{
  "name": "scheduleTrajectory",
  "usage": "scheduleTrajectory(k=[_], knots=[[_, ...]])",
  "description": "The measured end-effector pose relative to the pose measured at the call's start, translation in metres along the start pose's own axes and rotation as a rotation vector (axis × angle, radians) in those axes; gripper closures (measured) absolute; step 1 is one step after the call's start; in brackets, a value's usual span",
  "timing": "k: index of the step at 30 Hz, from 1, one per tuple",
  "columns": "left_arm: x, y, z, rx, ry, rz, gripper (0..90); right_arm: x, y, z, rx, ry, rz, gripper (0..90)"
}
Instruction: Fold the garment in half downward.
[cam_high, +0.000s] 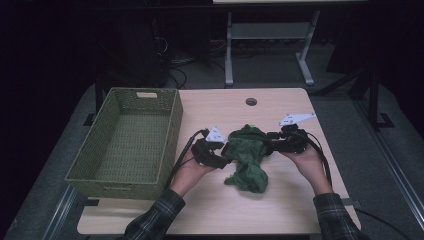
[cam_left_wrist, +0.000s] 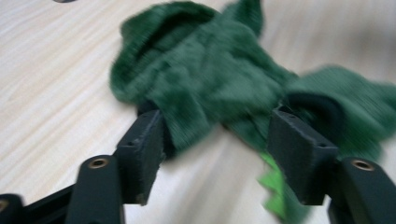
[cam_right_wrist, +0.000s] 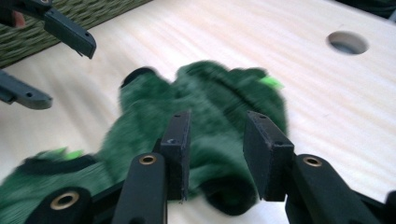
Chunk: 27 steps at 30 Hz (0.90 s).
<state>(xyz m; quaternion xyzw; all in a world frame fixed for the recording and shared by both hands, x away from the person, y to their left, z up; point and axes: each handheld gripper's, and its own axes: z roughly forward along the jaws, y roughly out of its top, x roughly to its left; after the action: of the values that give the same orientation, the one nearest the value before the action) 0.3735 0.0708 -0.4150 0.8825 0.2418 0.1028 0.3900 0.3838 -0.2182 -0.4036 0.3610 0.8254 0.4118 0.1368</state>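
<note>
Green fleece garment (cam_high: 246, 156) bunched between both grippers.
Your left gripper (cam_left_wrist: 215, 140) and right gripper (cam_right_wrist: 217, 140) fingers stand half-open around it, unclamped; lifting now could drop it.

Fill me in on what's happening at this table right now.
A person is working a crumpled green garment on the wooden table with a hand-held gripper on each side. The left gripper has its fingers apart with a fold of the fabric between them. The right gripper likewise straddles the cloth, fingers apart, not clamped. A woven green basket sits to the left with nothing visible in it.
</note>
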Motion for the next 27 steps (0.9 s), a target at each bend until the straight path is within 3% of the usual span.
scheduleTrajectory(k=[3,7,9,11,13,20,27], knots=[[0.012,0.008,0.012,0.007,0.012,0.000,40.9,-0.007,0.000,0.006,0.020,-0.016,0.008,62.2],[0.030,0.015,0.030,-0.006,-0.001,-0.041,41.3,-0.018,0.000,0.018,0.038,-0.038,0.012,62.7],[0.037,0.019,0.039,0.010,0.026,-0.032,41.7,-0.023,-0.001,0.024,0.049,-0.049,0.024,63.4],[0.045,0.021,0.048,0.008,0.026,-0.057,42.7,-0.028,-0.003,0.030,0.050,-0.052,0.037,63.4],[0.052,0.024,0.059,0.027,0.037,-0.046,43.6,-0.033,-0.007,0.038,0.064,-0.060,0.050,63.4],[0.065,0.027,0.082,0.056,0.035,-0.040,46.3,-0.045,-0.019,0.061,0.126,-0.059,0.086,65.8],[0.071,0.025,0.090,0.071,0.022,-0.021,56.2,-0.053,-0.025,0.068,0.129,-0.056,0.126,69.5]])
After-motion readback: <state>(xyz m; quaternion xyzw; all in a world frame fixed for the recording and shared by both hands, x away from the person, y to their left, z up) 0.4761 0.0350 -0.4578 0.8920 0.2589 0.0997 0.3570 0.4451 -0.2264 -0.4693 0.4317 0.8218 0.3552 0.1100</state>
